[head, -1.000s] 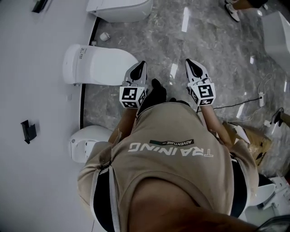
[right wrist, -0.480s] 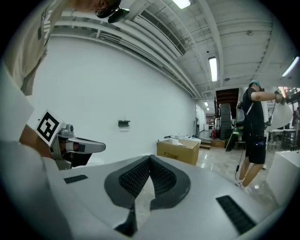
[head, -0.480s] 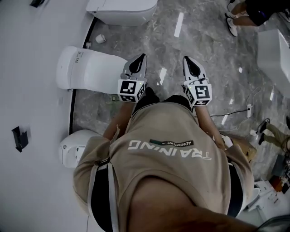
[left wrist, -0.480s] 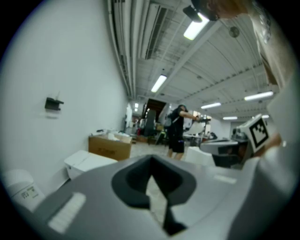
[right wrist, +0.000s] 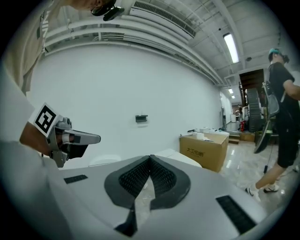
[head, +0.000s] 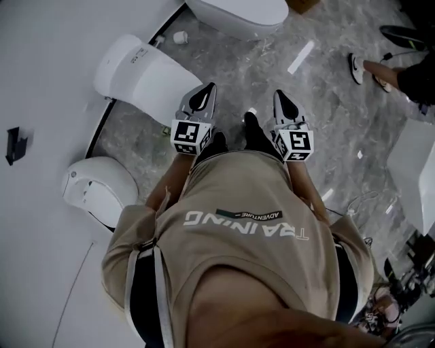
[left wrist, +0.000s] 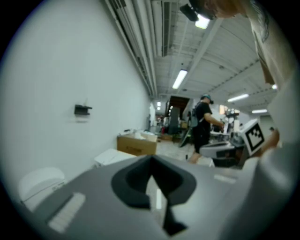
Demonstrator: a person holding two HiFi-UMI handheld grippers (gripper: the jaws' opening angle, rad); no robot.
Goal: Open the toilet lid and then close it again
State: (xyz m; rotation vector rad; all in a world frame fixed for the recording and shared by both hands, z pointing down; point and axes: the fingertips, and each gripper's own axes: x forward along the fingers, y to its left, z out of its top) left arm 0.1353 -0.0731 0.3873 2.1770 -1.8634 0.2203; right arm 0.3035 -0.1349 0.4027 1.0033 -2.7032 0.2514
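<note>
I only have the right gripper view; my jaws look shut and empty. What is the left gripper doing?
Observer: The left gripper is shut too, nothing between its jaws.
Operator: How many toilets are around us?
Observer: The head view shows three along the white wall: a near toilet beside the person, a middle toilet ahead of the left gripper, a far toilet cut off by the frame.
Operator: Any lid up?
Observer: No. The middle toilet's lid is down, and so is the near one's.
</note>
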